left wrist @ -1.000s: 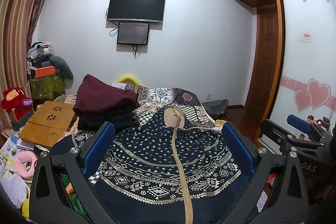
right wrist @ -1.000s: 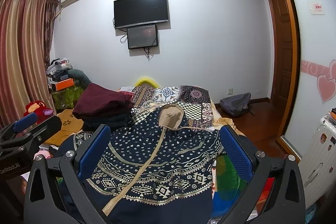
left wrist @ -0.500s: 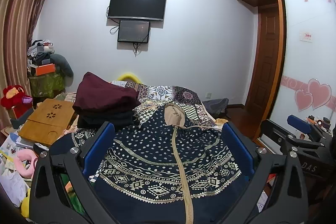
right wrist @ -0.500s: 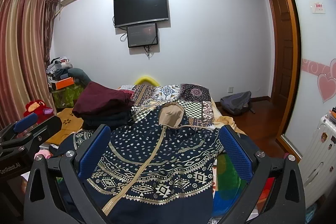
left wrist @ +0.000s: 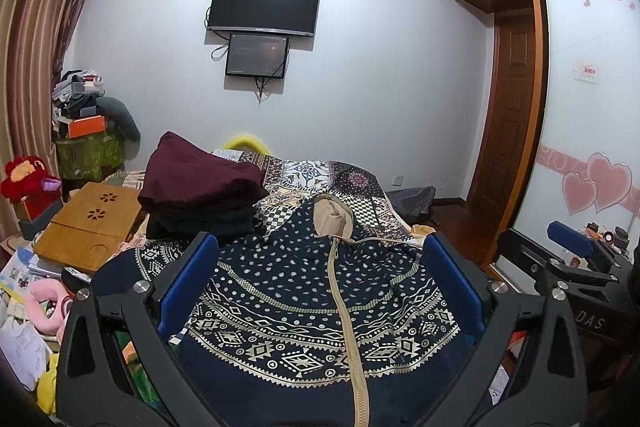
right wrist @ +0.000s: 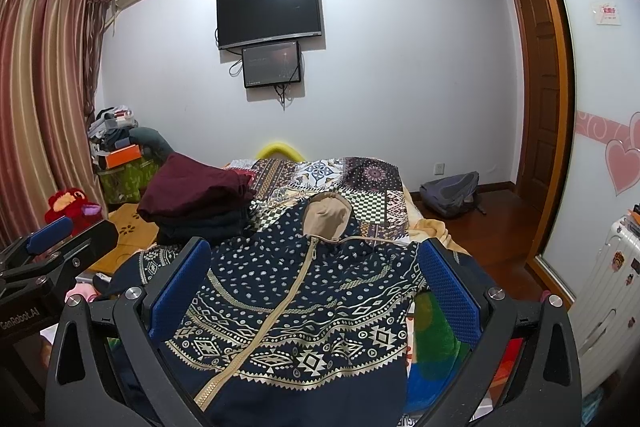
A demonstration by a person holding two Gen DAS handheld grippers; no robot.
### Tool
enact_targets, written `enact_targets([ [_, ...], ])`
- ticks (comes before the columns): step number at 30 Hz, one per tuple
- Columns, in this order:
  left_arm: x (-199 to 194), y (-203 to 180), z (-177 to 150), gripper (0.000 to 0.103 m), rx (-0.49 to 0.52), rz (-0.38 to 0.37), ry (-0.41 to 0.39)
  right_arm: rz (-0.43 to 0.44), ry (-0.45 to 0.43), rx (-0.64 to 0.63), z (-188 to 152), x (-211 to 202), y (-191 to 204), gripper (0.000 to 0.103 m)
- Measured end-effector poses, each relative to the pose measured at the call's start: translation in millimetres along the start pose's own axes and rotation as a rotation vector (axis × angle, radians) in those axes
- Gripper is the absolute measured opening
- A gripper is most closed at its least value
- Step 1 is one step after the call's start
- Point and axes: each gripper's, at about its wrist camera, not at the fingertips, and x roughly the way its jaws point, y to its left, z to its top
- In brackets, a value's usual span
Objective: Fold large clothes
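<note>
Two grippers hang side by side above the near end of the bed, both with jaws spread wide and nothing between the blue pads. Lower centre of the left wrist view, the left gripper (left wrist: 320,283) frames the hooded jacket (left wrist: 304,291); lower centre of the right wrist view, the right gripper (right wrist: 316,287) frames the same garment. Neither touches the cloth.

Spread flat and front-up on the patchwork bedspread (left wrist: 320,175), the jacket has its hem nearest the cameras and its tan-lined hood (left wrist: 332,215) pointing toward the far wall. Its long axis runs straight away from both grippers. The tan zipper (left wrist: 344,307) marks that axis: almost vertical in the left view, slanting from lower left to upper centre in the right view. From this I judge the left gripper to sit nearly over the centre line and the right gripper off toward the jacket's right edge. A fold across the width would need each gripper to move out to its own side, and the right one looks nearer its sleeve edge.

Left of centre beyond the jacket, a stack of folded clothes (left wrist: 200,195) rests on the bed, just beside the left shoulder. Upper centre, a television (left wrist: 264,7) hangs on the wall.
</note>
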Motion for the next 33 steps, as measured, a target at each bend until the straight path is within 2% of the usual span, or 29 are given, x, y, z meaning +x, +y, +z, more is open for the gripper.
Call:
enact_targets([
  [9, 8, 5, -1, 0.103, -0.010, 0.002, 0.015, -0.003, 0.024, -0.006, 2, 12, 1, 0.103],
  [17, 31, 21, 1, 0.103, -0.033, 0.027, 0.039, -0.016, 0.064, -0.015, 5, 39, 0, 0.103],
  [25, 65, 60, 11, 0.103, -0.092, 0.106, 0.069, -0.031, 0.114, -0.023, 12, 72, 0, 0.103],
  [33, 96, 125, 23, 0.103, -0.112, 0.307, 0.074, -0.045, 0.174, -0.021, 19, 114, -1, 0.103],
])
